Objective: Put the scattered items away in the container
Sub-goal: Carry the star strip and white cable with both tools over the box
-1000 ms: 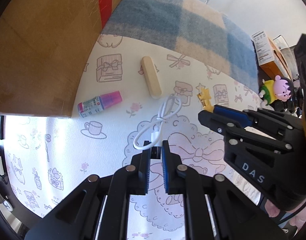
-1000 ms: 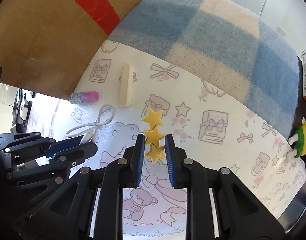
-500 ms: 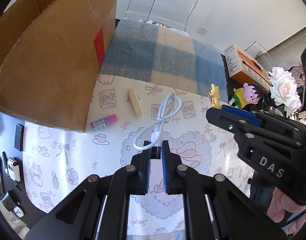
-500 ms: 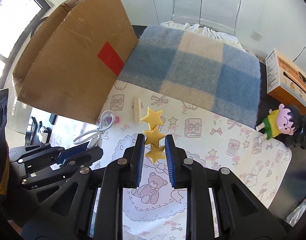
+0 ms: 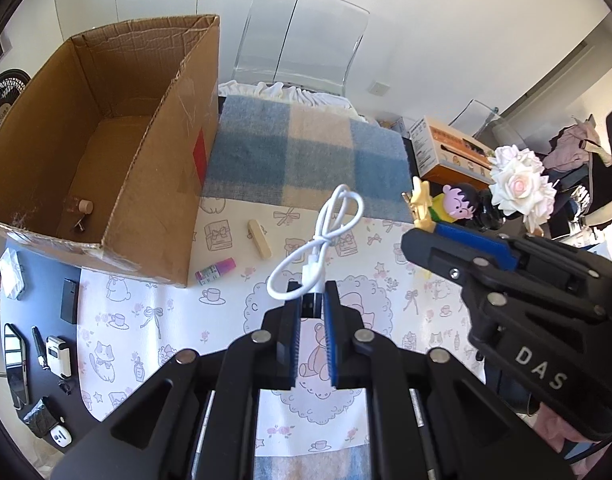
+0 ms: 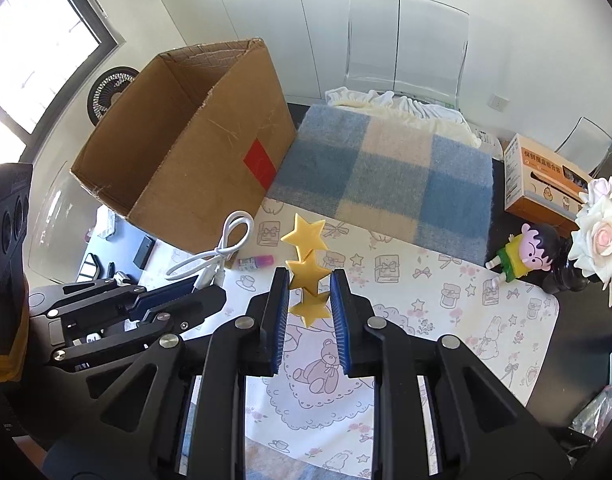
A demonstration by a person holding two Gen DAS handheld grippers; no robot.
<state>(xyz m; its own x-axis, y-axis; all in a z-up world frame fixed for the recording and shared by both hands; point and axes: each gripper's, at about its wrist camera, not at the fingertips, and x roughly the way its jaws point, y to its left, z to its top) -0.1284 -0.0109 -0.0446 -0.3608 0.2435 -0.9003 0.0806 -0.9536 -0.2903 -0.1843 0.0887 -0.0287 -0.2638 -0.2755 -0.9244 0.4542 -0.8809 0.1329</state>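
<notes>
My left gripper (image 5: 312,300) is shut on the plug end of a looped white USB cable (image 5: 326,236) and holds it high above the patterned mat (image 5: 153,320). My right gripper (image 6: 308,280) is shut on a yellow three-star clip (image 6: 306,268), also lifted. The open cardboard box (image 5: 105,128) stands at the left; a small wooden piece (image 5: 85,206) lies inside. A beige stick (image 5: 259,239) and a small pink-capped bottle (image 5: 215,271) lie on the mat beside the box. The right gripper shows in the left wrist view (image 5: 426,236), the left one in the right wrist view (image 6: 209,292).
A blue and beige plaid blanket (image 5: 306,152) covers the far table. A cartoon figurine (image 6: 526,256), white roses (image 6: 602,232) and an orange carton (image 6: 542,180) stand at the right. Phones and small devices (image 5: 33,356) lie left of the mat. A clear chair (image 6: 402,40) stands behind.
Both grippers have risen well above the table, carrying the cable and the star clip. The box's open top and inside have come into view.
</notes>
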